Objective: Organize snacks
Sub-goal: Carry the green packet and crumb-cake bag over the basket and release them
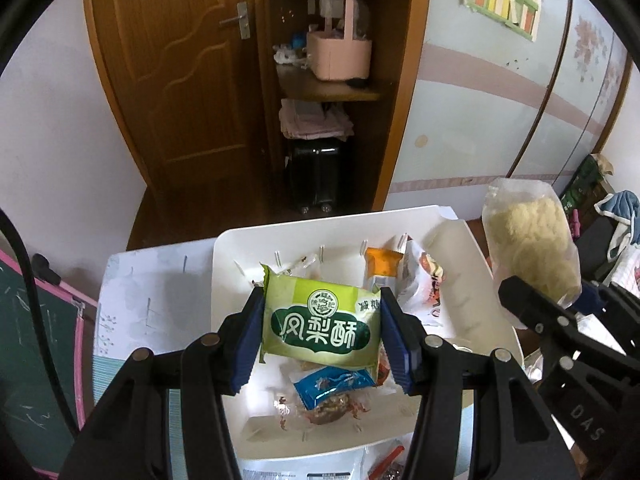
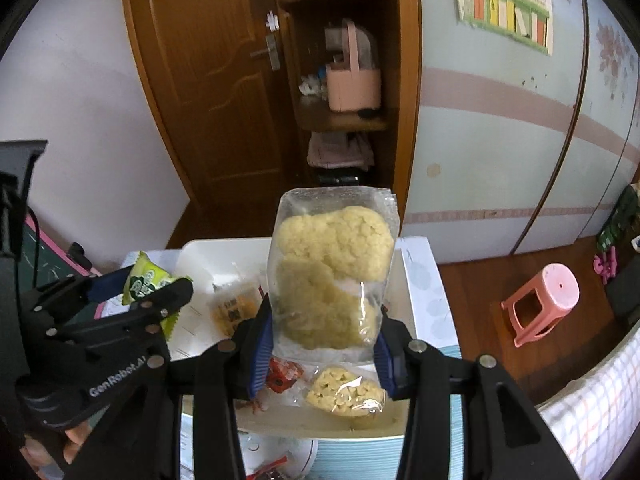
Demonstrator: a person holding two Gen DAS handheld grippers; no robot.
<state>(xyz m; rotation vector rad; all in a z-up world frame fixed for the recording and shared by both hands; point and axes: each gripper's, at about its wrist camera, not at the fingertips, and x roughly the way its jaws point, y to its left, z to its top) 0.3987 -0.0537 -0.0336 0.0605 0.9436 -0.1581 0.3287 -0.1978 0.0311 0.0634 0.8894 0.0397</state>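
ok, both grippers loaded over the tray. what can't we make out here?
- Left wrist: tray centre, hidden behind the green packet.
- Right wrist: tray middle, blocked by the clear bag.
- Both: tray's near edge, covered by gripper fingers.
- Left wrist: red wrapper cut off at the bottom edge.

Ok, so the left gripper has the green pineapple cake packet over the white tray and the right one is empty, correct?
Not quite. The right gripper is not empty: it is shut on a clear bag of yellow puffed snacks, as the right wrist view shows. The left gripper does hold the green packet over the white tray.
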